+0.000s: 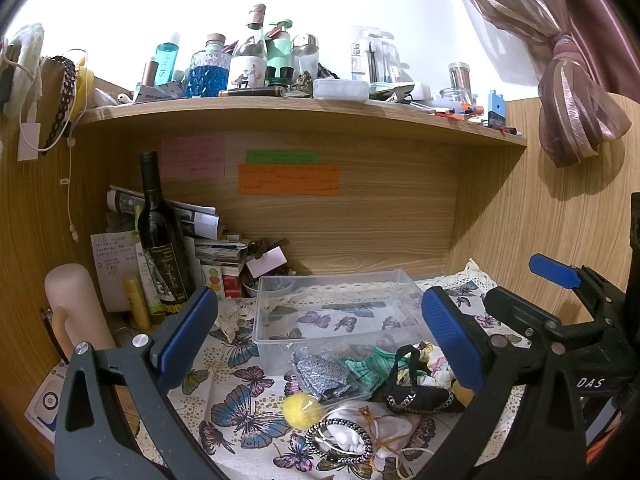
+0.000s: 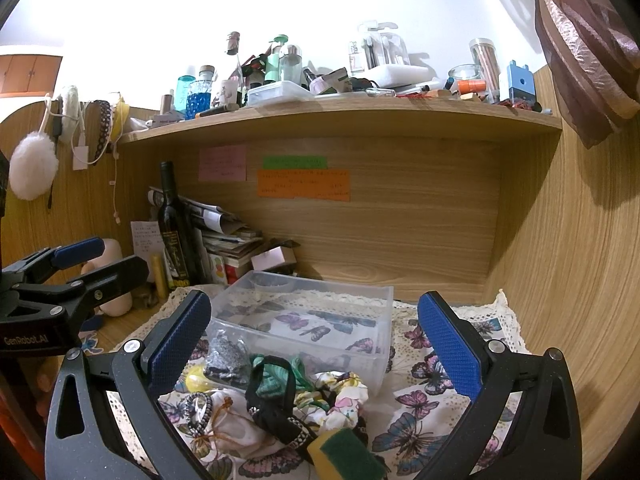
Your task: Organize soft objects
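Hovering your wide-spread, empty left gripper (image 1: 320, 340) over the soft pile (image 1: 360, 392) at 6 o'clock of the bare clear bin (image 1: 336, 280), you are seemingly starting the first pick, while your right gripper (image 2: 316, 348), equally agape and empty, is framing the black pouch (image 2: 276, 404) at 6 o'clock, needing descent.

Two claws side by side, both pointing toward the far side of the scene. Left claw (image 1: 318, 338) spread wide, blue pads facing each other, nothing between them. Right claw (image 2: 314, 346) likewise gaping and holding nothing, level with the left one, seen just to its right in the left wrist view.
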The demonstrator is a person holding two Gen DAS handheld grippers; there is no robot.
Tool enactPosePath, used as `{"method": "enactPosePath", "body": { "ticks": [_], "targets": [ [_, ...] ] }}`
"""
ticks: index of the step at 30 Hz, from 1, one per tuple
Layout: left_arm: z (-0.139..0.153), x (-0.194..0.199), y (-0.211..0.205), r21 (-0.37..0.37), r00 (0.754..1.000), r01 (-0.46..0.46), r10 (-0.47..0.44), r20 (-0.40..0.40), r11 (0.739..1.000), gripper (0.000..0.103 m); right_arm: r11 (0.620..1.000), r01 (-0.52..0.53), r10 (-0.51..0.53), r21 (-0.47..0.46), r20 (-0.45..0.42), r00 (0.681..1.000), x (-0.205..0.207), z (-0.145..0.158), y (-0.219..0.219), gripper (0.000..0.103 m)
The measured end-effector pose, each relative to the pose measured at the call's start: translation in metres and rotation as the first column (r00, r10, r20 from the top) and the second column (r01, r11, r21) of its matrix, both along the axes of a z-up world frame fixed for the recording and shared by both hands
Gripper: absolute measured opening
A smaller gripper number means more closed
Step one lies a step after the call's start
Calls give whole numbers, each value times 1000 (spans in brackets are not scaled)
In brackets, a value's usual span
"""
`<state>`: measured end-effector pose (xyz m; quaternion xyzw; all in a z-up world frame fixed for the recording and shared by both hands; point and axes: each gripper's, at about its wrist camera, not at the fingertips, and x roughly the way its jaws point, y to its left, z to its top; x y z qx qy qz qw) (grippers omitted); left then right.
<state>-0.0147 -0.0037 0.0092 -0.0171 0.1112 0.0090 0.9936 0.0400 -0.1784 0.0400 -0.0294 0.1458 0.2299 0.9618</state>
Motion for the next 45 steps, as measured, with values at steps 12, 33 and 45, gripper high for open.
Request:
{"method": "enactPosePath", "body": {
  "ticks": [12,33,45],
  "targets": [
    [-1,1,0,-1,1000,1,-1,-4,1000,103,1000,-8,8,5,-8,1000,2,0,2,103],
    [-83,45,5,-71,937,48,-70,-343,996,62,999,22,-34,-43,-287,957,22,-75,-35,83],
    [-100,105,17,-147,874,17,-86,-478,989,63,999,-25,34,25,-450,892,28,-110,-56,82]
  ]
}}
